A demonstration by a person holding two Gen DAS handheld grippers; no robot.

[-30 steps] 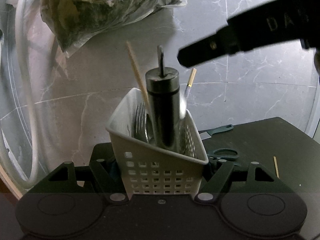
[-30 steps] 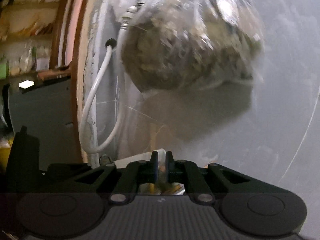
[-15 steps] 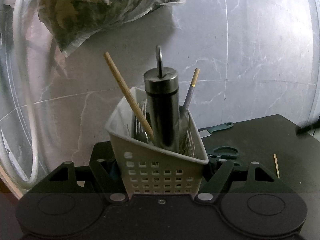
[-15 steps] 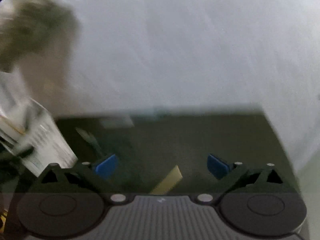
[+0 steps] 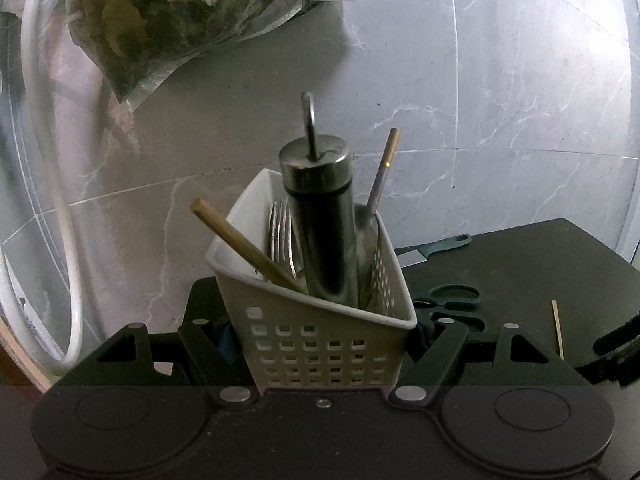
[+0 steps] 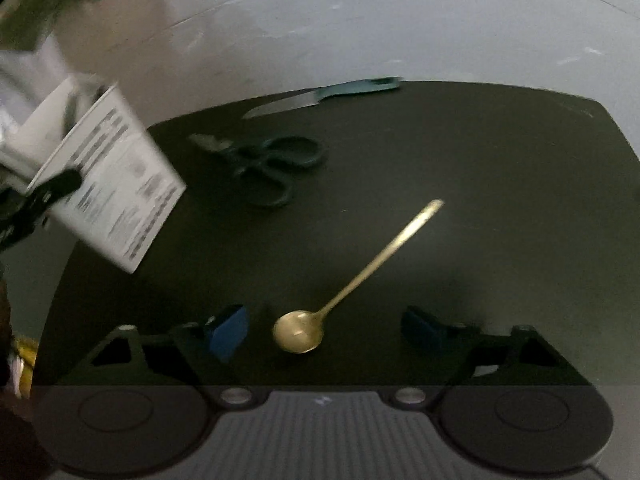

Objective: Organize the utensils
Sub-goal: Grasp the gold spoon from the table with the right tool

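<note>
The left gripper (image 5: 324, 344) has its jaws clamped on the two sides of a white perforated utensil caddy (image 5: 320, 340), holding it tilted above the dark counter (image 5: 520, 264). Standing in the caddy, just ahead of the jaws, are a steel cylinder with a hanging loop (image 5: 324, 224), forks (image 5: 282, 236), a wooden chopstick (image 5: 244, 246) leaning out to the left, and a grey stick with a gold tip (image 5: 382, 172) beside what may be a spoon bowl, though it is mostly hidden.

The right gripper (image 6: 324, 330) has its jaws apart, after narrowing a little from their widest, with nothing pressed between the blue pads (image 6: 226, 330). The bowl of a gold spoon (image 6: 298, 330) lies on the counter between them, its handle running ahead and to the right. Further ahead and left lie dark green scissors (image 6: 276, 164), and beyond them a knife with a teal handle (image 6: 320, 96). The caddy sits far left of these jaws. A thin wooden stick (image 5: 557, 328) lies on the counter right of the left jaws.
</note>
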